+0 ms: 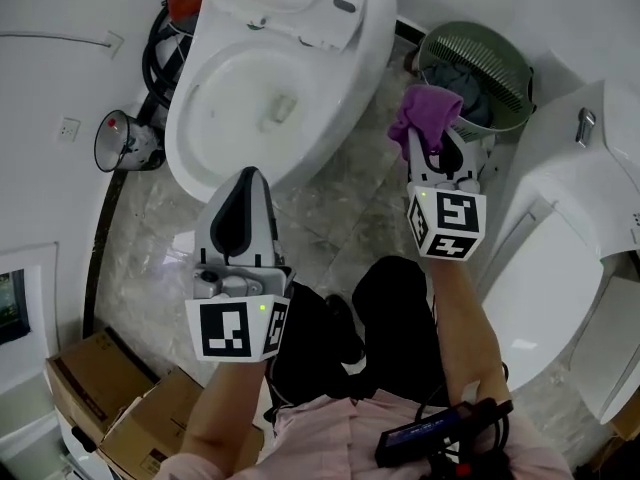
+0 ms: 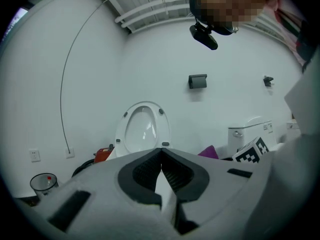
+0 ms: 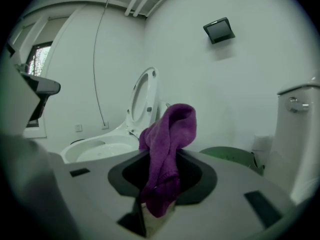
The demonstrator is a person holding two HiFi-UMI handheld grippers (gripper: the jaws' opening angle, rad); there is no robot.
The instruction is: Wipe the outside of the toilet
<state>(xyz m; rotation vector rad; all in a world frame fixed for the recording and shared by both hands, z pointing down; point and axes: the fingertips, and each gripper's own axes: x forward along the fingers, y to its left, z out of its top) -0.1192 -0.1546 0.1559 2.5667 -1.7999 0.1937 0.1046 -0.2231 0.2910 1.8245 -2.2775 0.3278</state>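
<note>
1. Lower centre: the left gripper [image 1: 247,176], jaws pressed together on nothing, hovers over the toilet's near rim.
2. Centre right: the right gripper [image 1: 424,146] clamps a purple cloth [image 1: 430,113].
3. Upper left: the toilet [image 1: 335,108], seat raised, beside a green basket [image 1: 500,68].

The toilet [image 1: 345,98] is white and glossy, standing on the marbled floor [image 1: 150,258] with its seat tipped up against the wall behind it, so the oval bowl lies open. Its outer shell is smooth and curves down to the floor. The cloth [image 1: 428,116] is purple and fuzzy, bunched into a soft wad and pinched between the jaws of the right gripper [image 1: 430,148]. Its free end flops out past the jaw tips. It is held in the air just right of the bowl, not touching it
</note>
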